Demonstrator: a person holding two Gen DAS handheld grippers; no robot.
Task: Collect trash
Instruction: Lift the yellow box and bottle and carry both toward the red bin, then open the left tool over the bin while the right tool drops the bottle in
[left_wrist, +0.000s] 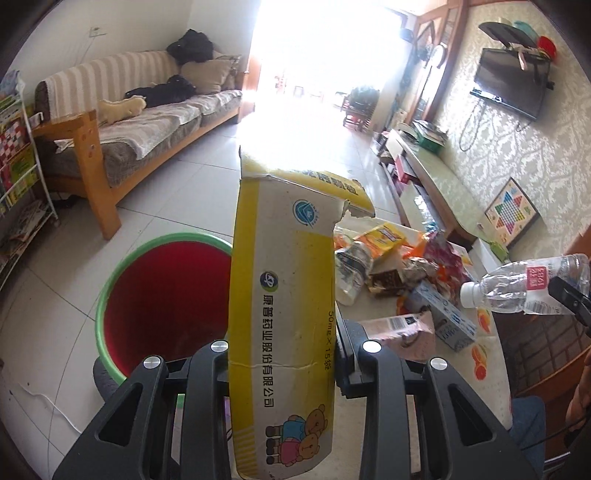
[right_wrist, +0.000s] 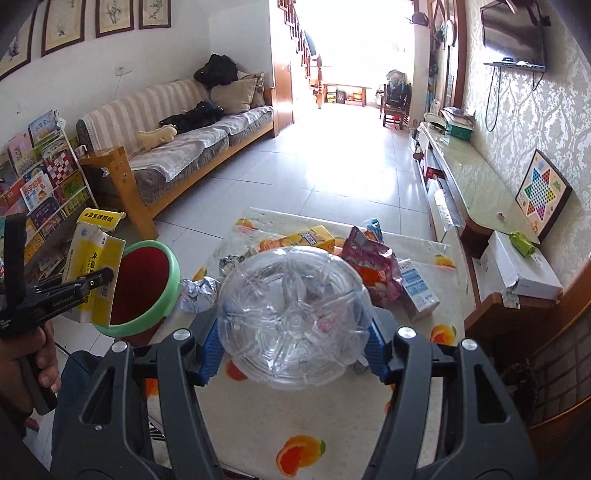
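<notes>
The yellow carton (left_wrist: 284, 314), torn open at its top, is clamped upright in the jaws of the left gripper (left_wrist: 286, 354), centre of the left wrist view, beside the bin (left_wrist: 155, 295) at lower left. The clear bottle (right_wrist: 291, 321) is clamped base-first in the right gripper (right_wrist: 295, 350), above the counter (right_wrist: 332, 406). Judgement: the step in hand is carrying both to the bin. Done well, each item should be brought squarely over the green rim before release, carton first, as it is nearer. The bin's red interior is shadowed; no contents can be made out. Wrappers, foil and a small blue-and-white box (right_wrist: 417, 288) remain on the counter, centre frame.
</notes>
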